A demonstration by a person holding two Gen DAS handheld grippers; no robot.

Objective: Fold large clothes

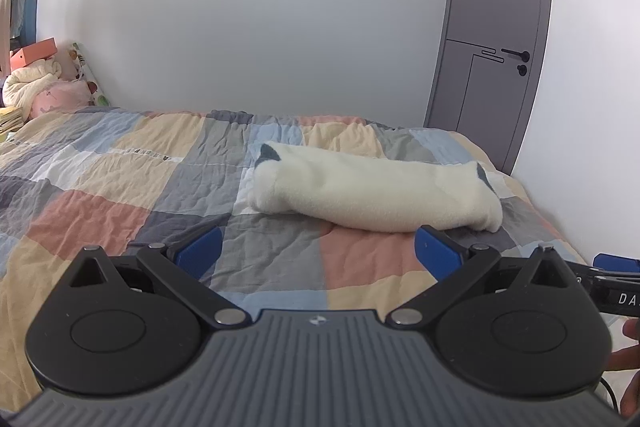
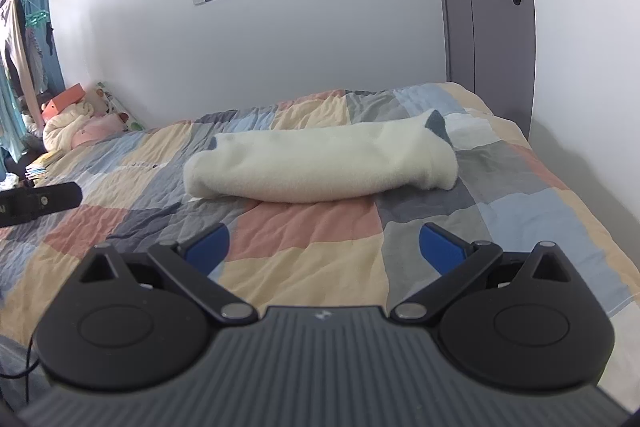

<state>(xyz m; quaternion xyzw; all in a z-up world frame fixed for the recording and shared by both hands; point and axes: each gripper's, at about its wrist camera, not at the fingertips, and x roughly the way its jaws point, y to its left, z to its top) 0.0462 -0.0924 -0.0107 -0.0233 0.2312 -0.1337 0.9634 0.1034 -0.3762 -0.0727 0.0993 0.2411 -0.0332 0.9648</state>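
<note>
A cream fleece garment [image 1: 372, 189] with dark grey trim at both ends lies folded into a long roll on the patchwork bed cover [image 1: 120, 187]. In the right wrist view the same garment [image 2: 320, 163] lies across the middle of the bed. My left gripper [image 1: 318, 253] is open just short of the roll, blue pads wide apart, nothing between them. My right gripper [image 2: 324, 247] is open as well, a little back from the roll, with only bed cover between its pads. The right gripper's blue tip [image 1: 616, 263] shows at the left view's right edge.
A white wall runs behind the bed, with a grey door [image 1: 492, 39] at the far right corner. Bedding, a pink pillow [image 1: 60, 95] and an orange box [image 1: 34, 53] are piled at the far left. Clothes hang on a rack [image 2: 20, 39]. A person's hand [image 1: 628, 359] is at the lower right.
</note>
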